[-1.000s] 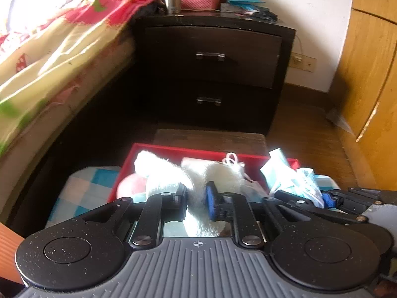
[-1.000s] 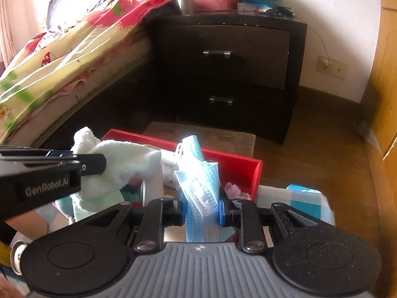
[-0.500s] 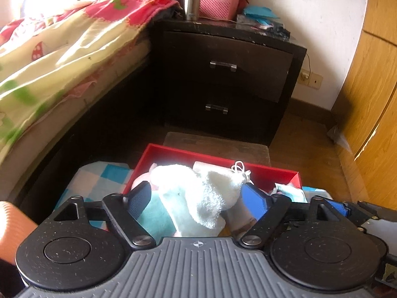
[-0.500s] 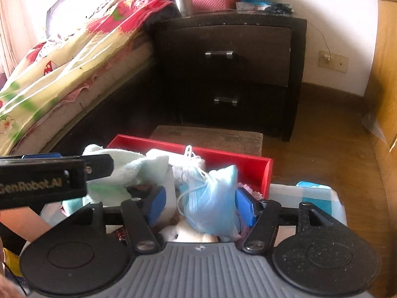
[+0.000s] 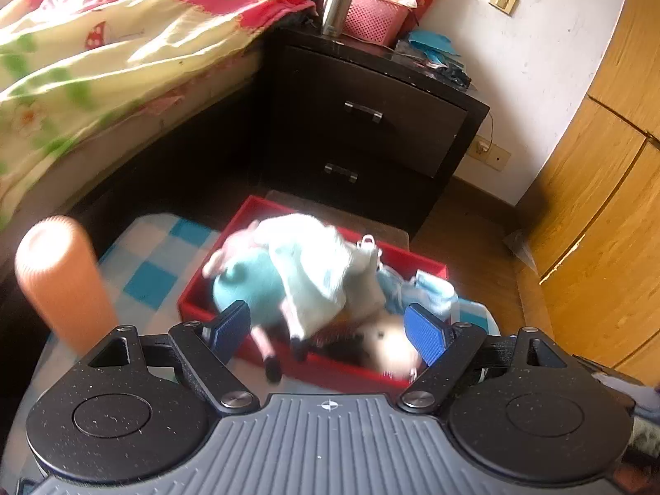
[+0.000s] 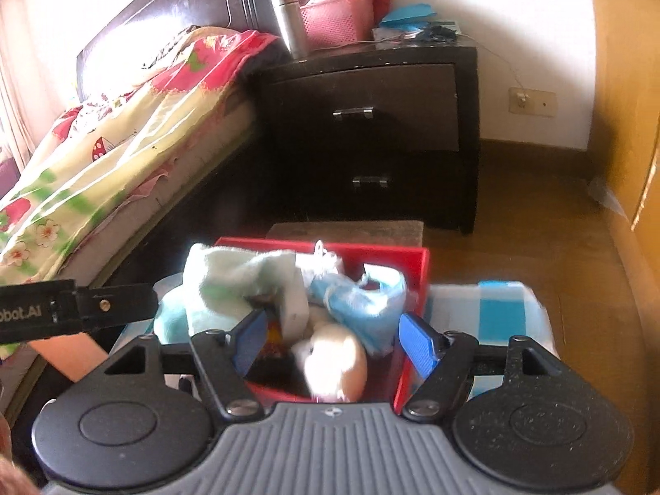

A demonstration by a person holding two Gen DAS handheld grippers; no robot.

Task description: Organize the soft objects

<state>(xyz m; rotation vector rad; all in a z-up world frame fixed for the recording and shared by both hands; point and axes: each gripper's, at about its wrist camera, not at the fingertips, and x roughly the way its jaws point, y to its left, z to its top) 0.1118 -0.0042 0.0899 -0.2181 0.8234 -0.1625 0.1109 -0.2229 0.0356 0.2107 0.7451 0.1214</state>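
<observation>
A red box sits on a blue-checked cloth and holds soft things. A white towel lies on top of a teal and pink plush toy. A blue face mask lies at the box's right side, and a cream round plush at its near end. My left gripper is open and empty above the box's near edge. My right gripper is open and empty over the box.
An orange cylinder stands left of the box. A dark nightstand stands behind it, with a steel flask and pink basket on top. A bed is on the left, a wooden wardrobe on the right.
Both grippers opened and pulled back and up. The left let go of the white towel and the right let go of the blue mask; both now lie in the red box.
</observation>
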